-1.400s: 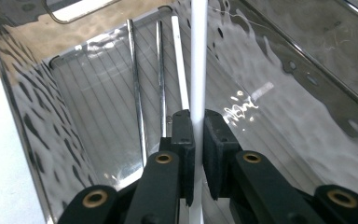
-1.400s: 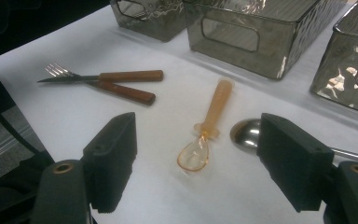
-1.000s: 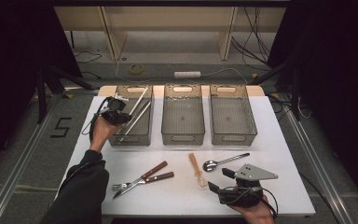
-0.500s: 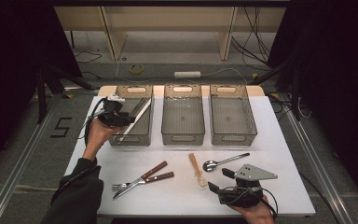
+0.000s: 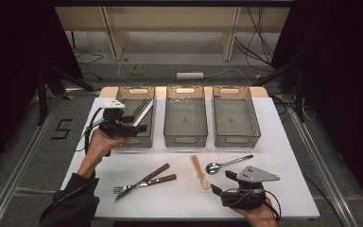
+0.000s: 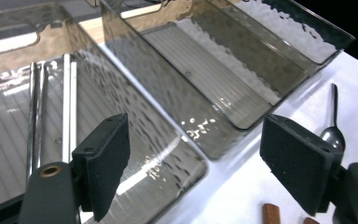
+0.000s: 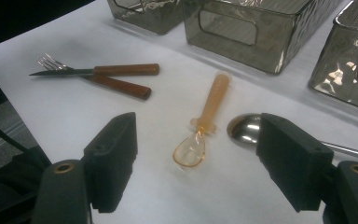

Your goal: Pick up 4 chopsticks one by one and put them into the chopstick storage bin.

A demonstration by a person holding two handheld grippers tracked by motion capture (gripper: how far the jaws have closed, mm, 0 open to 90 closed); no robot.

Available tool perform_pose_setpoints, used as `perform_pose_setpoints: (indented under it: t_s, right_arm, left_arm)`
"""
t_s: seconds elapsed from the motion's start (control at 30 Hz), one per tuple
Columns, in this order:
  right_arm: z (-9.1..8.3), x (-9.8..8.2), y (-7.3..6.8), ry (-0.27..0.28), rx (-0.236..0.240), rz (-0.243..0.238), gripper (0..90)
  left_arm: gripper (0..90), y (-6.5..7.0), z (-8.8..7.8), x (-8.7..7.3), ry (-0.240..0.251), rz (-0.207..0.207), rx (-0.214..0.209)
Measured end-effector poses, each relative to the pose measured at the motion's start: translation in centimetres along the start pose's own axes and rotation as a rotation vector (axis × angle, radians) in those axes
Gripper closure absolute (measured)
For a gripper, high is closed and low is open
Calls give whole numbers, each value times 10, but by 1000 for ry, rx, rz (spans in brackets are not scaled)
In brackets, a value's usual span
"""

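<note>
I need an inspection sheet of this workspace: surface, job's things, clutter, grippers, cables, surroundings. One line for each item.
Surface: white table, bare between the items.
Job's things: three smoked plastic bins in a row; left bin holds long metal utensils; middle bin and right bin look empty. On the table: fork and knife with wooden handles, orange plastic spoon, metal spoon.
Clutter: nothing seen.
Grippers: left gripper over the left bin, jaws just opened, nothing between them; right gripper open, resting near the orange spoon.
Cables: one trails from each gripper; more on the floor.
Surroundings: power strip, wooden shelf frame, dark curtains.
</note>
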State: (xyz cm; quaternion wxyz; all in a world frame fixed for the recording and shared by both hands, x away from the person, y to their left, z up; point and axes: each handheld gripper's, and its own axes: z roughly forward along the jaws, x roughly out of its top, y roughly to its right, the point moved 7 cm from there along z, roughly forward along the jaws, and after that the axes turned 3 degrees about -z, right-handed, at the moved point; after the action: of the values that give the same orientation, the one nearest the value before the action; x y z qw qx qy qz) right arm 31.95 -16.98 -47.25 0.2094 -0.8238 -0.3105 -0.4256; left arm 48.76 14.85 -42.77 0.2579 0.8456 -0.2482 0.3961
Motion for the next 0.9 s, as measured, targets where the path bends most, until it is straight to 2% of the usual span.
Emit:
perform_pose_setpoints:
  t_s: [0.2, 0.33, 0.4, 0.47, 0.7, 0.77, 0.9]
  right_arm:
    - [0, 0, 6, -11, -6, -2, 298]
    - [0, 1, 13, -24, -7, -8, 298]
    - [0, 1, 19, -36, -8, -12, 298]
    - [1, 1, 24, -48, -2, -16, 298]
    - [7, 1, 44, -120, -1, -70, 298]
    - [10, 2, 51, -154, 6, -91, 300]
    - [16, 4, 63, -217, 20, -132, 304]
  left_arm:
    - [199, 22, -2, -11, 0, 38, -32]
    - [182, 34, -5, -18, 24, 66, -49]
    - [176, 38, -6, -21, 21, 66, -47]
    - [169, 43, -7, -24, 21, 67, -66]
    - [157, 50, -12, -34, 26, 57, -85]
    - [158, 50, -13, -38, 33, 61, -77]
    - [161, 52, -15, -43, 51, 59, -89]
